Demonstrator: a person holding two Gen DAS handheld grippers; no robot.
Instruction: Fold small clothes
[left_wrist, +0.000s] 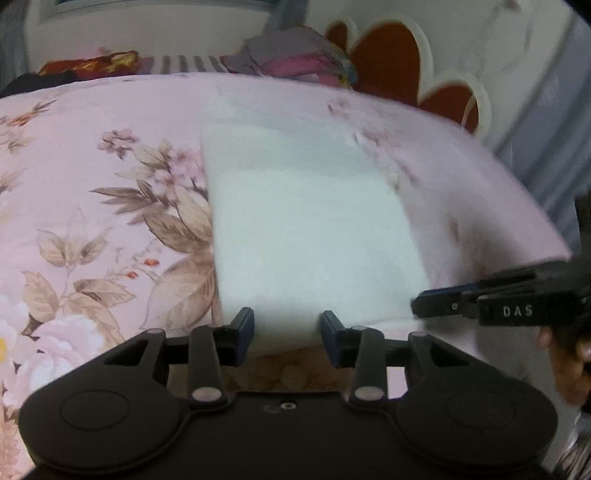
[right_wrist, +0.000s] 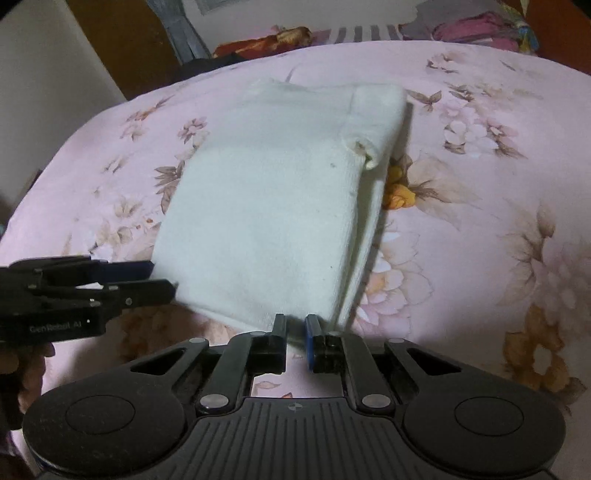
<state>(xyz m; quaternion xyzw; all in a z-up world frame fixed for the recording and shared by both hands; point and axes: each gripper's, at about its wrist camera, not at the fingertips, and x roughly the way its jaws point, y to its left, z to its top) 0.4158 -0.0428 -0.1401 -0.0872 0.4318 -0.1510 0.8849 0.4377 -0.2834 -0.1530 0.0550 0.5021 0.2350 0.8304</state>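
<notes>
white garment (right_wrist: 273, 206) on floral sheet (right_wrist: 480, 184), right gripper (right_wrist: 295, 328) pinching its near edge.

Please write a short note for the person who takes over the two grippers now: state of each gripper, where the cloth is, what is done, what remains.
Right gripper: shut on the near edge of the white garment.
Left gripper: jaws apart at the same near edge, cloth between them, no grip visible.
Garment: lies on the floral bedsheet, already folded into a narrow rectangle, one cuff showing at the far right corner.
Left: probably one more fold, near edge towards the far edge.
</notes>
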